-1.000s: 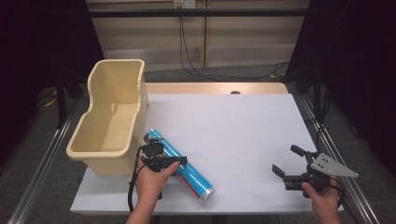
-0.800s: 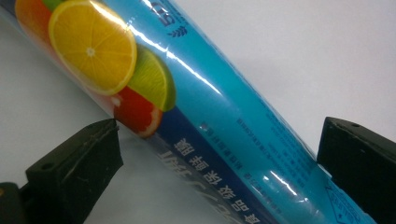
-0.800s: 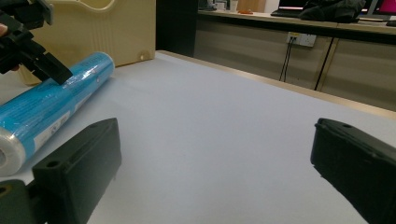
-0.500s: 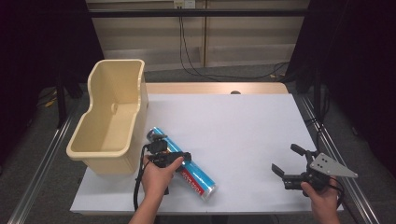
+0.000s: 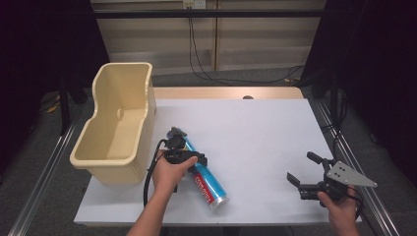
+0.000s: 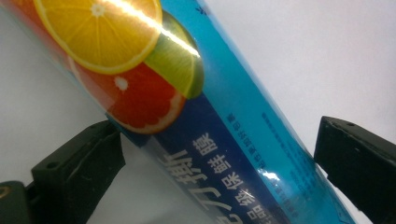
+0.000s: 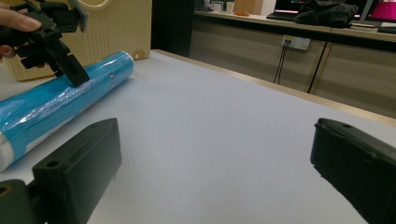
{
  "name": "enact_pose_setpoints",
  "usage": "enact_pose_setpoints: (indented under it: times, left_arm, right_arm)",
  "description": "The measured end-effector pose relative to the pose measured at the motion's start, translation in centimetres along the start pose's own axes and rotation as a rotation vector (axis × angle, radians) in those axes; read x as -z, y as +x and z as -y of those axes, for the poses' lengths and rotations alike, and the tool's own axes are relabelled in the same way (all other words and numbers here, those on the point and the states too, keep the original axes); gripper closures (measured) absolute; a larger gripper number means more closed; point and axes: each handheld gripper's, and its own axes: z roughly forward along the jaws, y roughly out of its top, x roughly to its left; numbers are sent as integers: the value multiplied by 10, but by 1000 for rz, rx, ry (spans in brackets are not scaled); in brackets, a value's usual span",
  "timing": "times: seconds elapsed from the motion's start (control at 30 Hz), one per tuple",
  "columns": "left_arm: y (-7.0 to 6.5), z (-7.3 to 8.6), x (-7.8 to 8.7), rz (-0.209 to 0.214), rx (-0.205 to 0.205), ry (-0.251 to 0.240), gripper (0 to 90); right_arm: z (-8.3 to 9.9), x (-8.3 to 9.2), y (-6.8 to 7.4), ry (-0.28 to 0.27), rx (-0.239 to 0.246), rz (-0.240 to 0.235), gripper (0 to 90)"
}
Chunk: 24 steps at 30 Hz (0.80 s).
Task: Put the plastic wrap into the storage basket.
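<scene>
Left tongs [image 5: 189, 158] apart, straddling blue tube [image 5: 204, 174]; clamp it next, then lift toward bin [image 5: 118, 123]. Right tongs [image 5: 307, 174] apart, idle.

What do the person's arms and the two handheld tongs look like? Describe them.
Both forearms are bare, with no sleeves in the high view. The left tongs are black, with a black cable looping down beside the wrist. The right tongs are black too and carry a grey three-cornered plate with small holes on top. Up close, each jaw ends in a blocky black pad with small screw holes.
</scene>
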Motion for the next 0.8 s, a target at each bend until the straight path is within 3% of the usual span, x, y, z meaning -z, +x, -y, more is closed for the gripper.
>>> enact_pose_setpoints:
  times: [0.1, 0.23, 0.27, 0.3, 0.37, 0.4, 0.5, 0.63, 0.77, 0.8]
  left_arm:
    - [3, -4, -1, 16, 19, -7, 53]
    - [-8, 0, -7, -62, 20, -89, 52]
    - [-8, 0, -7, -62, 20, -89, 52]
    - [-16, 3, -11, -114, 10, -122, 50]
    - [-18, 3, -12, -128, 4, -125, 49]
    - [-21, 1, -13, -145, -2, -115, 50]
    - [-22, -3, -12, -147, -4, -82, 52]
    - [-22, -12, -12, -173, -49, -32, 62]
    - [-8, -21, -8, -113, -48, 24, 102]
    - [-4, -26, -6, -133, -50, 38, 133]
  right_arm:
    - [0, 0, 0, 3, -2, 1, 13]
    - [1, 0, 0, 5, -2, 6, 13]
    - [1, 0, 0, 6, -3, 7, 13]
    - [1, -1, 0, 6, -1, 4, 14]
    - [1, -1, 0, 5, -3, 4, 14]
    - [0, -1, 0, 5, -2, 3, 14]
    - [0, -1, 1, 8, 3, 0, 14]
    - [0, -1, 1, 11, 11, -2, 14]
    - [1, 0, 0, 11, 13, 2, 14]
    - [1, 1, -1, 10, 10, 6, 14]
